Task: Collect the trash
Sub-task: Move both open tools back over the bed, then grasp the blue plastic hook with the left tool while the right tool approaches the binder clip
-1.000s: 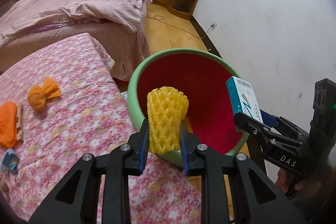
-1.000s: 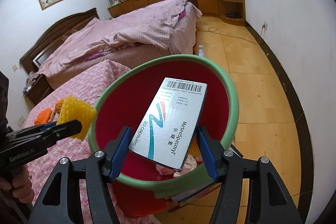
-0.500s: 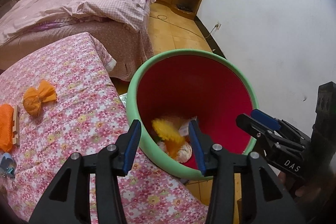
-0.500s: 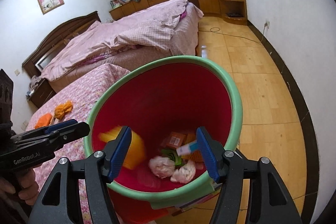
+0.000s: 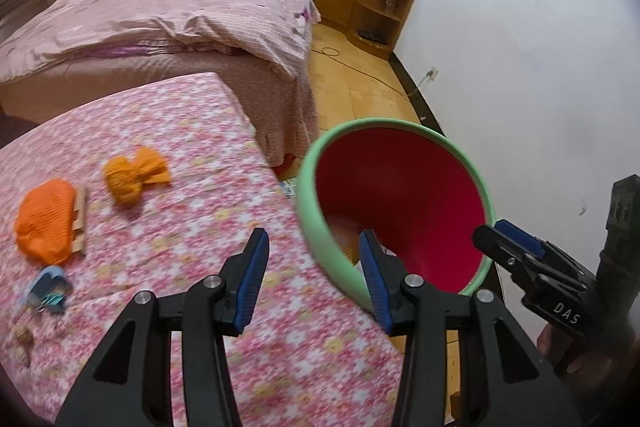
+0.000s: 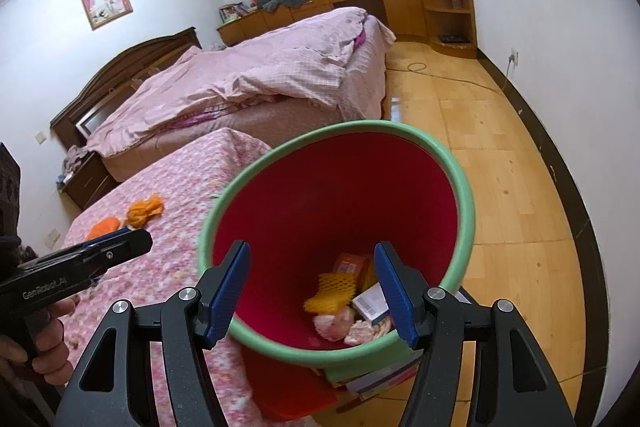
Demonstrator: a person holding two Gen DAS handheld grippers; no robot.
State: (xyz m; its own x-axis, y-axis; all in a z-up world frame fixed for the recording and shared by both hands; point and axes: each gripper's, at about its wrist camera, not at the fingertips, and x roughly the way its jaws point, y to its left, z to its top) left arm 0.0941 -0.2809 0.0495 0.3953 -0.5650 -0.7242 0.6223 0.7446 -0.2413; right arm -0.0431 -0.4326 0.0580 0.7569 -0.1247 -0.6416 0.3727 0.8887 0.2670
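Red bin (image 6: 340, 195), green-rimmed, trash inside

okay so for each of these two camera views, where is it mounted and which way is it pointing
Left wrist: sits on the left gripper, looks down over the floral table toward the bin; the right gripper shows.
Right wrist: sits on the right gripper, looks down into the bin; the left gripper and a hand show.
Shared: bin, table, orange scraps, bed.
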